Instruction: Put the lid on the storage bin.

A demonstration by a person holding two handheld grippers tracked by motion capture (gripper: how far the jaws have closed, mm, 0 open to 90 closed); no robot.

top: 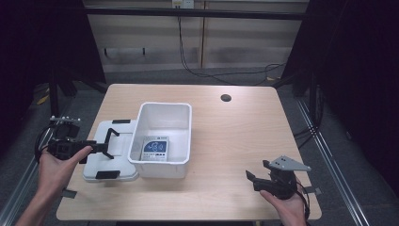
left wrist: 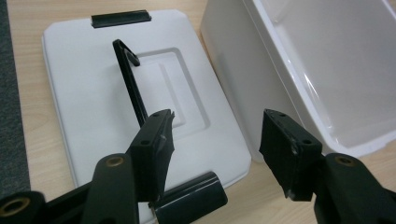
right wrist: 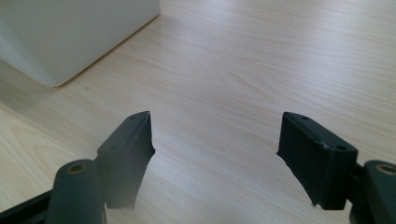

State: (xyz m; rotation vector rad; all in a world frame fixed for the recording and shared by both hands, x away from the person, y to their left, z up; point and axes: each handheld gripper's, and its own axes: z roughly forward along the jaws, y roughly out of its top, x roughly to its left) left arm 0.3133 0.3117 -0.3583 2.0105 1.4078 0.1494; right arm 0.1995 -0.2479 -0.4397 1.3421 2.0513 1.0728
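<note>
We see the lid lying flat on the surface, left of centre in the high view and just beside the left wall of the open white box. Its thin black handle stands up, with a black clip at the far edge and another at the near one. A blue-and-white packet lies in the bottom of the box.

Our left tool hovers over the lid with its jaws apart and nothing between them; in the left gripper view one pad sits just beside the handle, not pressing it. Our right tool waits at the lower right of the high view, jaws wide apart over bare wood.

As we judge it, the risk lies in that thin handle. If we close off-centre, the wire may slip past the pad or fold flat. If we lift by one side, the lid can tilt and knock the box rim, or push the box across the smooth wood. A near clip could also snag the tool.

The surface is pale wood with rounded corners and a dark cable hole at upper right of centre. Behind it run wooden panels with a hanging black cable; dark curtains close both sides.
</note>
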